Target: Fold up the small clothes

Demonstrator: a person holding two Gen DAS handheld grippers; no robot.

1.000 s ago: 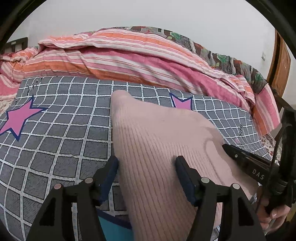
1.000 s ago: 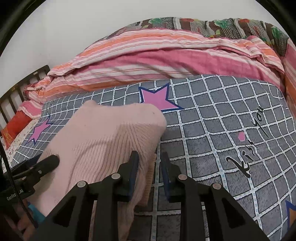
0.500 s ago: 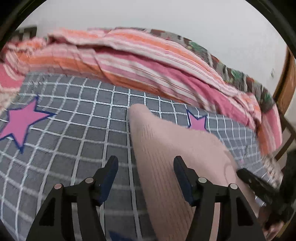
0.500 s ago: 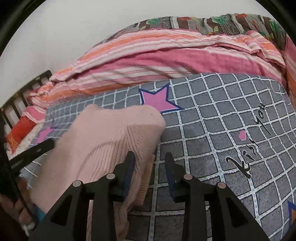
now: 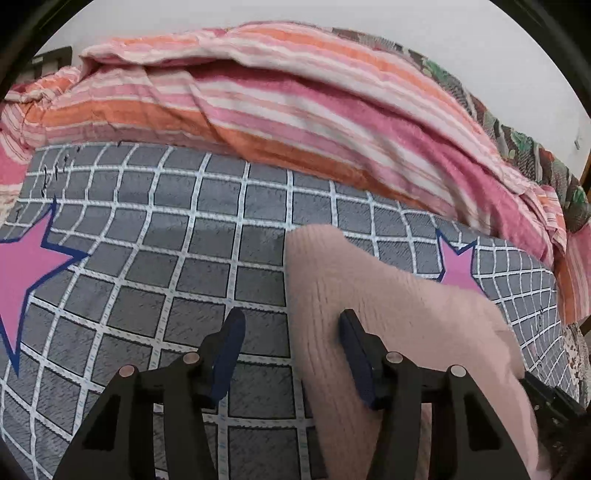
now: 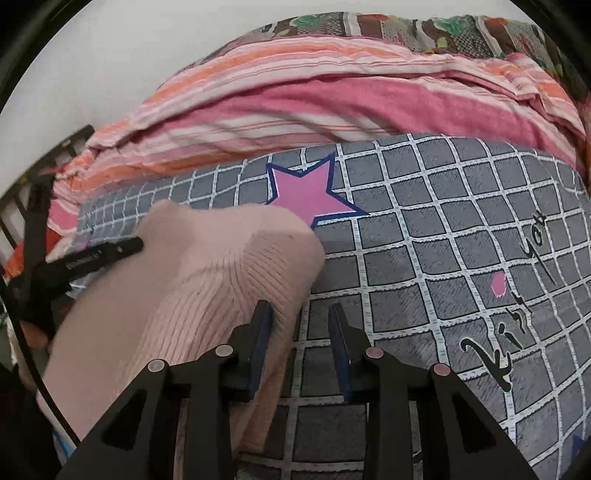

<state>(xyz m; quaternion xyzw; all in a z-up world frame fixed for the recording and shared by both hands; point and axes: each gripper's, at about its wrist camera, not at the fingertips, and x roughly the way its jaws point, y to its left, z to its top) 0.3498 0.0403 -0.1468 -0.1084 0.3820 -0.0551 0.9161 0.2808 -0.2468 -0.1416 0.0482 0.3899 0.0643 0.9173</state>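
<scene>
A pale pink ribbed knit garment [image 5: 369, 302] lies folded on the grey checked bed sheet [image 5: 184, 258]. My left gripper [image 5: 291, 332] hovers over its left edge with the jaws closing. The edge lies between them, the right pad is over the knit, and the left pad is above bare sheet without pressing. My right gripper [image 6: 300, 325] stands open at the garment [image 6: 221, 273] right edge. Its left finger [image 6: 262, 332] rests against the knit and sheet shows in the gap. A black finger of my left gripper [image 6: 110, 251] shows at the far side.
A bunched pink and orange striped quilt [image 5: 295, 122] fills the back of the bed, with a patterned blanket [image 6: 406, 29] behind it. Pink stars [image 6: 306, 192] mark the sheet. A dark bed frame [image 6: 22, 199] stands at the left, and a white wall is behind.
My left gripper has slid left from over the garment's middle to its left edge, and its jaws have narrowed. My right gripper's jaws have widened a little at the right edge.
</scene>
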